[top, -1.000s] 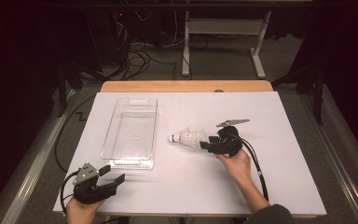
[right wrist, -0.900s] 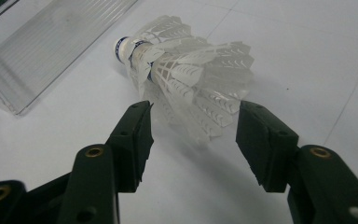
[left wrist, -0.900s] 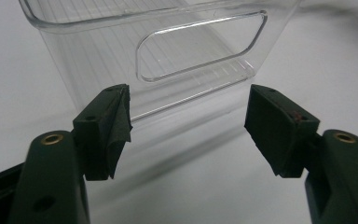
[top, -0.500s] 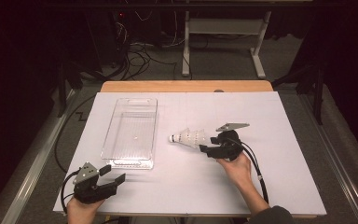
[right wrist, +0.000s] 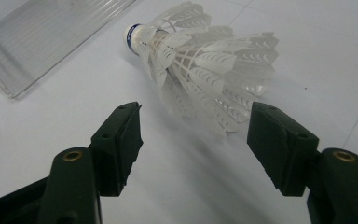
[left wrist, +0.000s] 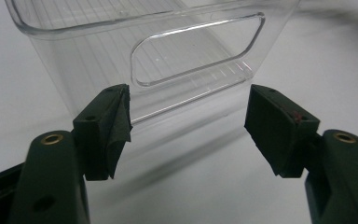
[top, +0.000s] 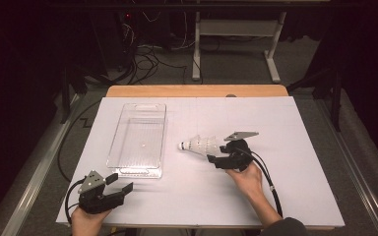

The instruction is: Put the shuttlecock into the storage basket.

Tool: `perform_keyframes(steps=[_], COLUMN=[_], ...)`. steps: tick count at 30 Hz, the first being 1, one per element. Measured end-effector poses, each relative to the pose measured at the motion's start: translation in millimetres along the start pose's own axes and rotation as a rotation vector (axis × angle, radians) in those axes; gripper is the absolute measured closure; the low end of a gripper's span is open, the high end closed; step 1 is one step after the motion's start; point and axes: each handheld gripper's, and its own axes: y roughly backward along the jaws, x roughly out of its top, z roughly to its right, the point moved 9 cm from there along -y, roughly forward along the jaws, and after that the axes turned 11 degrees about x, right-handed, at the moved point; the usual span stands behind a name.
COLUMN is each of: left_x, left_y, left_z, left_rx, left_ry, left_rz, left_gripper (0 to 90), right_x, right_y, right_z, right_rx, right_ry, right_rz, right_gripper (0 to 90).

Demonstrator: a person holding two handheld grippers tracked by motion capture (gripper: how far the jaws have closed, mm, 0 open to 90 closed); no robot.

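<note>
White shuttlecocks (top: 201,144) (a few stacked into each other, it looks like) lying on their side on the white table (top: 295,123), cork tip with a blue band pointing toward the clear plastic bin (top: 139,138). Near the bin, but not touching it. Right gripper (top: 217,158) just beside the feathery end, jaws spread wide, nothing between them. In the right gripper view, shuttlecocks (right wrist: 200,56) just ahead of the open black jaws, with a corner of the bin (right wrist: 37,42) up at the left. Left gripper (top: 119,183) low at the near left corner of the table, jaws spread wide too, holding nothing, aimed at the near end of the bin. In the left gripper view, bin (left wrist: 168,51) and its handle hole right ahead.
</note>
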Motion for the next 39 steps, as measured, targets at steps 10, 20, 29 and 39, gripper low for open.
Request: perform_keyframes(steps=[10,20,29,39], left_x=[-0.3,-0.1,0.0,-0.1], left_y=[0.0,0.3,-0.2,0.2], left_z=[-0.5,-1.1,-0.8,-0.9], left_rx=[-0.002,0.002,0.001,0.002], left_ry=[-0.003,0.001,-0.001,-0.003], left_rz=[-0.002,0.001,-0.001,-0.002], left_gripper=[32.3,32.3,32.4,32.4], right_x=[5.2,9.4,12.8,18.2], right_y=[-8.7,-15.4,-18.8,-22.5], right_z=[-0.2,1.3,0.5,-1.1], right_rx=[-0.009,-0.007,-0.003,0.001], right_ry=[0.01,0.007,0.004,0.004], right_rz=[0.001,0.005,0.009,0.013], right_gripper=[35.3,35.2,35.3,35.9])
